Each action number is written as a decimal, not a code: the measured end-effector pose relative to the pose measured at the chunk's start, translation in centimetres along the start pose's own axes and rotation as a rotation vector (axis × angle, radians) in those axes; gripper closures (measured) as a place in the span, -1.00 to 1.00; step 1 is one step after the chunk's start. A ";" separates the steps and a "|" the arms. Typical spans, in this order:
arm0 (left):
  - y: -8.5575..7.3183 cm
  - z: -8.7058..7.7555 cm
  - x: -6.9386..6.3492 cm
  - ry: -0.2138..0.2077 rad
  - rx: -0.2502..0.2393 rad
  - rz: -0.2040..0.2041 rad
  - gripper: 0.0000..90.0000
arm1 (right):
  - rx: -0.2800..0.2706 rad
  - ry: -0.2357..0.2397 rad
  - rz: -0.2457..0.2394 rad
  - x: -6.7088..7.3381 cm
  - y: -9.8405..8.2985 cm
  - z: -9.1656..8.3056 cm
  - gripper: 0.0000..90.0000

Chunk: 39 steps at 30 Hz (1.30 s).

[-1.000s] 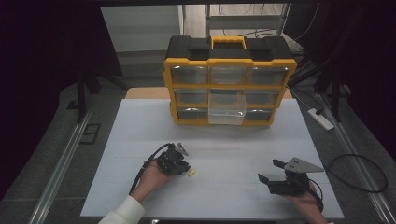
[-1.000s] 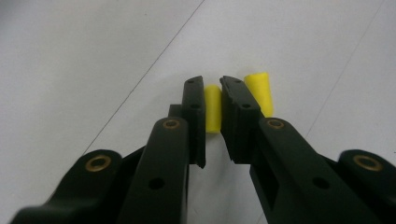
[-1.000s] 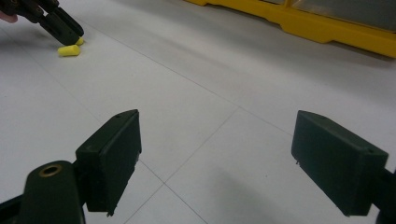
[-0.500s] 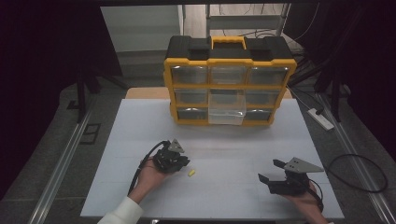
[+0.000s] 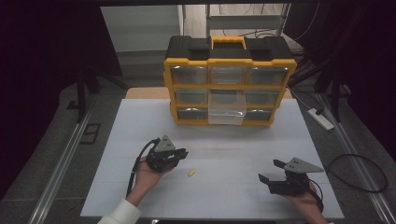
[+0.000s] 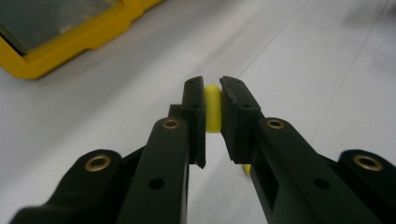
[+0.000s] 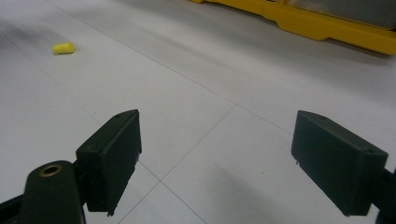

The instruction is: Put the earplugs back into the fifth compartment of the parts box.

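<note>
Your left gripper (image 6: 212, 109) pinches one yellow plug (image 6: 213, 112), right gripper (image 7: 217, 158) spread idle; second plug (image 5: 191, 173) on the worktop (image 5: 233, 149), open drawer (image 5: 227, 112) waits.

Yellow plug (image 6: 213, 107), black fingers (image 6: 194, 116), yellow-black organizer (image 5: 229, 84), white table (image 5: 233, 196).

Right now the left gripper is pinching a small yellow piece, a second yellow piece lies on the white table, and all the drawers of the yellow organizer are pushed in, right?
Not quite. One clear drawer in the middle of the yellow organizer sticks out, as the high view shows. The rest holds: the left gripper pinches a small yellow piece, and a second yellow piece lies on the white table.
</note>
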State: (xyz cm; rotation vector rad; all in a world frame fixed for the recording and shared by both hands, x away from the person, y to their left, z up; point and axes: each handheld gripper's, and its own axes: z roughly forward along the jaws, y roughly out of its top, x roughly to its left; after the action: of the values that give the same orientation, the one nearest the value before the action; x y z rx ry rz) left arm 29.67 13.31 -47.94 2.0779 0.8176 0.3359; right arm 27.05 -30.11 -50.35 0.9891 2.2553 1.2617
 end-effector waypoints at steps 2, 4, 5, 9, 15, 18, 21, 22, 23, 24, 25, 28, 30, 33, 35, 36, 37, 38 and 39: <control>0.1 -0.2 0.0 -0.007 -0.022 -0.011 0.77 | 0.000 0.000 0.000 0.0 0.0 0.0 -0.63; 0.3 -0.5 -0.1 -0.012 -0.050 -0.011 0.76 | 0.002 0.000 -0.001 0.0 0.0 0.0 -0.63; 0.4 -0.7 -0.2 -0.015 -0.067 -0.010 0.76 | 0.002 -0.001 -0.001 0.0 0.0 0.0 -0.64; 1.0 -1.2 -0.5 -0.017 -0.103 -0.010 0.76 | 0.002 -0.003 0.001 0.0 0.0 0.1 -0.64; 1.8 -1.7 -0.8 -0.013 -0.130 0.001 0.76 | 0.005 -0.005 0.000 0.0 0.0 0.0 -0.64; 2.1 -1.8 -0.7 -0.014 -0.137 0.001 0.75 | 0.005 -0.005 0.000 0.0 0.0 0.0 -0.63; 2.7 -1.9 -0.5 -0.020 -0.152 -0.008 0.75 | 0.006 -0.008 0.001 0.0 -0.1 0.1 -0.63; 2.9 -1.9 -0.4 -0.021 -0.156 -0.010 0.75 | 0.007 -0.009 0.000 0.0 -0.1 0.1 -0.63; 3.1 -1.9 -0.4 -0.021 -0.162 -0.012 0.75 | 0.006 -0.008 0.001 0.0 -0.1 0.1 -0.63; 3.4 -1.9 -0.3 -0.024 -0.168 -0.012 0.75 | 0.006 -0.009 0.000 0.0 -0.1 0.1 -0.63; 3.7 -1.9 -0.3 -0.024 -0.171 -0.009 0.75 | 0.006 -0.009 0.000 0.0 -0.1 0.1 -0.63; 4.7 -2.0 -0.2 -0.024 -0.182 -0.003 0.75 | 0.006 -0.011 0.002 0.0 -0.1 0.1 -0.63; 5.2 -2.0 -0.3 -0.022 -0.186 0.005 0.75 | 0.006 -0.011 0.002 0.0 -0.1 0.1 -0.63; 5.7 -1.8 -0.5 -0.026 -0.192 0.008 0.75 | 0.005 -0.012 -0.001 -0.1 -0.1 0.1 -0.63; 6.0 -1.7 -0.6 -0.029 -0.195 0.009 0.75 | 0.007 -0.011 0.000 -0.1 -0.1 0.1 -0.63; 6.2 -1.6 -0.6 -0.031 -0.196 0.010 0.75 | 0.006 -0.012 0.000 -0.1 -0.1 0.1 -0.63; 6.3 -1.5 -0.6 -0.032 -0.196 0.011 0.75 | 0.006 -0.012 -0.001 -0.1 -0.1 0.1 -0.63; 6.5 -1.5 -0.6 -0.033 -0.196 0.013 0.75 | 0.006 -0.012 -0.001 -0.1 -0.1 0.1 -0.63; 6.7 -1.4 -0.6 -0.034 -0.197 0.012 0.75 | 0.007 -0.011 0.001 -0.1 -0.1 0.1 -0.63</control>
State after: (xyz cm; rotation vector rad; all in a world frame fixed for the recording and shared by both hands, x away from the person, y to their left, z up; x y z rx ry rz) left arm 31.38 10.99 -41.75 1.9006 0.7223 0.3715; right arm 27.11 -30.14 -50.47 0.9977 2.2520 1.2467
